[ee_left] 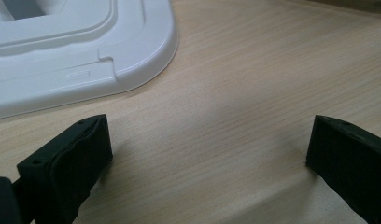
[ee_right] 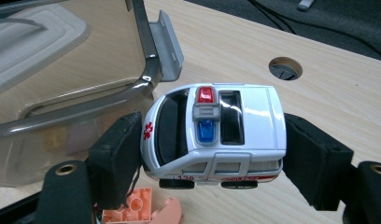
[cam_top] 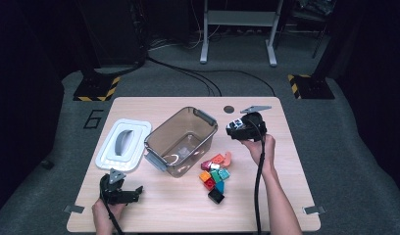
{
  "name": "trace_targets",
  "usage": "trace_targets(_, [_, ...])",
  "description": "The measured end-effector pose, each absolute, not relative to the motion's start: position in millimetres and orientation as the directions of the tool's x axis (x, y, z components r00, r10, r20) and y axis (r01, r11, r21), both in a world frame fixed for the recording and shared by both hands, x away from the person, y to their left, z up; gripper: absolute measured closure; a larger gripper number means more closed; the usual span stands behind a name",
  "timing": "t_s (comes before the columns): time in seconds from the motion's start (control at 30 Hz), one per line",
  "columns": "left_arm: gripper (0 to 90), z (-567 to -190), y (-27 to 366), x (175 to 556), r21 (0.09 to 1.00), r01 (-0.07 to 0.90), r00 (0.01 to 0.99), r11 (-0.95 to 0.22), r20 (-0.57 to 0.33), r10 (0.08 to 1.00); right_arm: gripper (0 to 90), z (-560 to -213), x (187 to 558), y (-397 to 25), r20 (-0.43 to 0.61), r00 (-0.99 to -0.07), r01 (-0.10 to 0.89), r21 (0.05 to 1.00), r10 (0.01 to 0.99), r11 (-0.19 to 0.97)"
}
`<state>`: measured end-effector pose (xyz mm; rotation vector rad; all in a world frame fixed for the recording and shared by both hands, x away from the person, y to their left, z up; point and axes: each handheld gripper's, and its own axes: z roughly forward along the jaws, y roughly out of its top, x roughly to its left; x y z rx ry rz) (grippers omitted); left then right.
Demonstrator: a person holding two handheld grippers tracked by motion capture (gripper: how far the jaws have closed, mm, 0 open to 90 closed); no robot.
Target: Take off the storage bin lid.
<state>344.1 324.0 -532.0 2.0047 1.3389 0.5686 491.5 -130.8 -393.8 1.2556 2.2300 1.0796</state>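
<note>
At the left of the table point(cam_top: 266, 205), the left gripper point(cam_top: 134, 192) rests low near the front edge in the person's left hand point(cam_top: 106, 211). Its jaws stand wide apart with nothing between them; in the left gripper view only bare wood lies in the gap. Just beyond it lies the white lid point(cam_top: 123, 143), flat on the table, its rounded corner close ahead of the jaws.

To the right of the lid stands the clear bin point(cam_top: 159, 144), set at an angle, with grey latch handles at its ends. In front of its right end a heap of coloured building blocks point(cam_top: 215, 172) lies on the wood.

Farther right, the right gripper point(cam_top: 237, 128) is held up by the person's right hand point(cam_top: 261, 145) near the bin's far right corner. Its jaws are clamped on a small white toy ambulance point(ee_right: 214, 133), one pad at the nose and one at the tail. The toy hangs above the table just beside the bin's rim and latch, with orange blocks below it. A round hole point(cam_top: 229, 109) in the tabletop lies behind.
</note>
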Motion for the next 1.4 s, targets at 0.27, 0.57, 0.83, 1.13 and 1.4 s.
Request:
trace_targets(0.27, [0.0,-532.4,323.8,344.1,0.724,0.638,0.381,-0.263,0.0,0.925,25.2,-385.9,498.7,-129.0,0.044,-0.54,0.557,0.767,0.84,0.319])
trace_targets(0.57, [0.0,-532.3,324.0,344.2,0.723,0.638,0.382,-0.264,0.0,0.924,25.3,-373.9,506.3,-125.0,0.046,-0.545,0.551,0.772,0.837,0.317])
trace_targets(0.83, [0.0,-532.3,323.9,344.2,0.722,0.639,0.383,-0.264,-0.001,0.924,25.2,-367.2,510.4,-116.3,0.042,-0.56,0.542,0.774,0.828,0.328])
trace_targets(1.13, [0.0,-532.0,324.5,344.3,0.719,0.639,0.388,-0.274,0.006,0.921,25.2,-359.2,514.7,-103.7,0.036,-0.583,0.52,0.784,0.811,0.339])
trace_targets(1.4, [0.0,-532.0,324.3,344.1,0.719,0.639,0.387,-0.273,0.005,0.922,25.2,-356.6,516.3,-80.0,0.035,-0.618,0.51,0.778,0.785,0.367])
